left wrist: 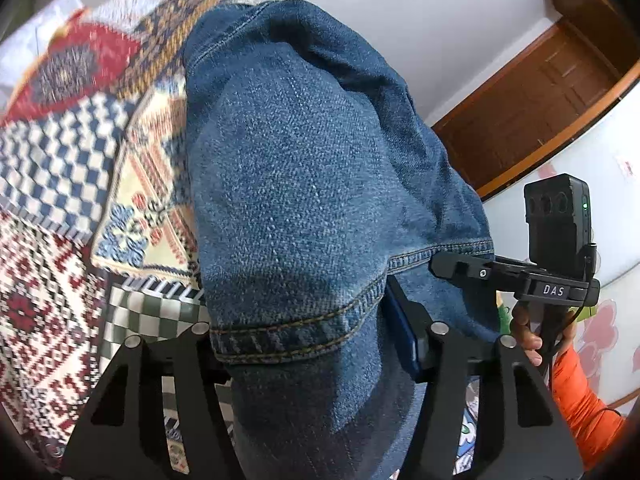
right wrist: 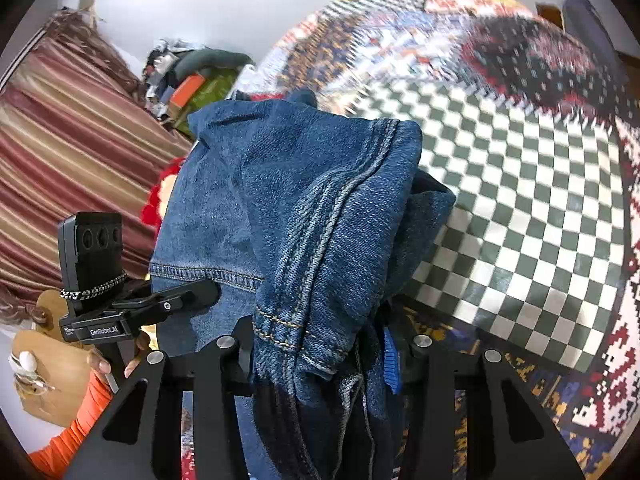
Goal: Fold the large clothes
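Between fingers of left gripper (left wrist: 304, 344): jeans (left wrist: 304, 160) hem, clamped. Right gripper (right wrist: 320, 356) fingers clamped on bunched denim too. Beyond fingers: patterned bedspread (right wrist: 520, 184).

The jeans (left wrist: 304, 184) hang between the jaws of the left gripper (left wrist: 316, 332) and above the bedspread (left wrist: 60, 168). The right gripper (right wrist: 320, 344) holds their hem beside the left one. A door (left wrist: 536, 108) stands behind, right of the jeans. A curtain (right wrist: 68, 132) hangs at left.
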Tool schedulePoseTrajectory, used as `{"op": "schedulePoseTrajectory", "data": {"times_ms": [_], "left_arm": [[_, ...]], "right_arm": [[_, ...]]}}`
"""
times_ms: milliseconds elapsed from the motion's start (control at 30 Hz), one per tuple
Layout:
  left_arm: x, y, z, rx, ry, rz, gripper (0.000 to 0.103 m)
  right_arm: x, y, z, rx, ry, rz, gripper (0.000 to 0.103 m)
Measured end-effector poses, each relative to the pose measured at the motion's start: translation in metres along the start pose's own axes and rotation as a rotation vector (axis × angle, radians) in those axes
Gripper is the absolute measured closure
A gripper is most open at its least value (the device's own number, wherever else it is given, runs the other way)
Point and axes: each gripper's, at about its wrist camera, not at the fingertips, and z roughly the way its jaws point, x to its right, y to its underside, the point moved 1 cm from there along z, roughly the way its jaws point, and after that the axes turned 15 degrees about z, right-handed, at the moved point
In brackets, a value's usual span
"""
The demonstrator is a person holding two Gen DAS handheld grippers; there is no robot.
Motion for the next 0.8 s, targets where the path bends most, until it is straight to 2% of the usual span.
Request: {"op": "schedulePoseTrajectory", "data": {"times_ms": [200,433,500,633,800], "left_arm": [[0.011,-0.002,-0.065,0.088,-0.059,0.061,0.043],[0.003,0.006,-0.133,0.154,-0.111,0.066,0.043],[-0.006,0.006,-0.145,0.162,-0.125,0.055,0.043],[-0.027,0.026,-0.167,0.165,-0.150,0.020,0.043],[-0.057,0.052,-0.168,0.148,-0.165,-0.041,0.043]], "right_arm": [[-0.046,0.004,-0.027,0.039,-0.045,-0.041,0.061],[-0.106,0.021,-0.039,0.057,-0.077,-0.115,0.061],[-0.122,0.027,-0.035,0.052,-0.080,-0.132,0.061],[-0.152,0.040,-0.013,0.017,-0.083,-0.151,0.061],[-0.164,0.056,0.029,-0.050,-0.067,-0.133,0.061]]}}
